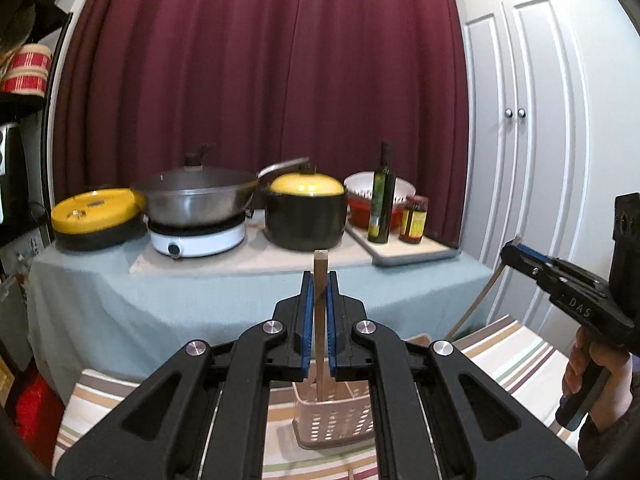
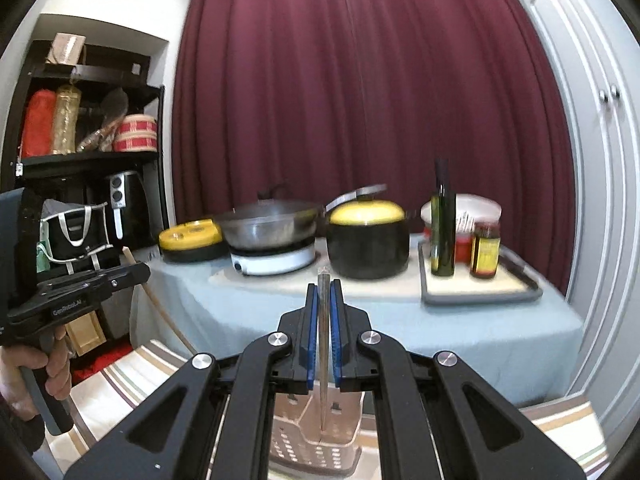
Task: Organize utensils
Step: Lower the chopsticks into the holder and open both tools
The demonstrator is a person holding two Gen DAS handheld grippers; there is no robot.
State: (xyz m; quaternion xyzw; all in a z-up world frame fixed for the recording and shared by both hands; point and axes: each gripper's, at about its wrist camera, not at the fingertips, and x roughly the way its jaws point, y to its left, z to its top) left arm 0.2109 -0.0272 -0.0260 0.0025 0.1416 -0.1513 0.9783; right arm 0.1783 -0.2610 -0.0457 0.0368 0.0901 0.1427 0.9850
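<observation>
The left tongs (image 1: 320, 280) are closed down on a thin wooden stick (image 1: 320, 264), gripped upright between the blue pads (image 1: 307, 320), with its squared top standing just above the fingertips and its lower length running down into a pale pink perforated utensil basket (image 1: 340, 416). In the right wrist view the right tongs (image 2: 325, 288) are likewise clamped on a slim metal utensil handle (image 2: 323, 320), held upright, its lower end reaching down into the same basket (image 2: 316, 436); which compartment each piece stands in cannot be told. The basket sits on a striped cloth (image 1: 508, 356) covering the near surface. Each view catches the other tool at its edge, held by a hand (image 1: 596, 376) around its grip, and from there the right tongs' fingertips hold a long wooden-looking strip that slants down toward the cloth. Beyond, along the far edge of a worktop (image 1: 120, 300) draped in pale blue, stand a yellow-lidded flat appliance (image 1: 96, 216), a lidded wok (image 1: 196, 196) on a white hob, a black pot with a yellow lid (image 1: 306, 216), and, toward the right end, a tray carrying a dark oil bottle (image 1: 382, 196) and a sauce jar (image 1: 414, 220).
</observation>
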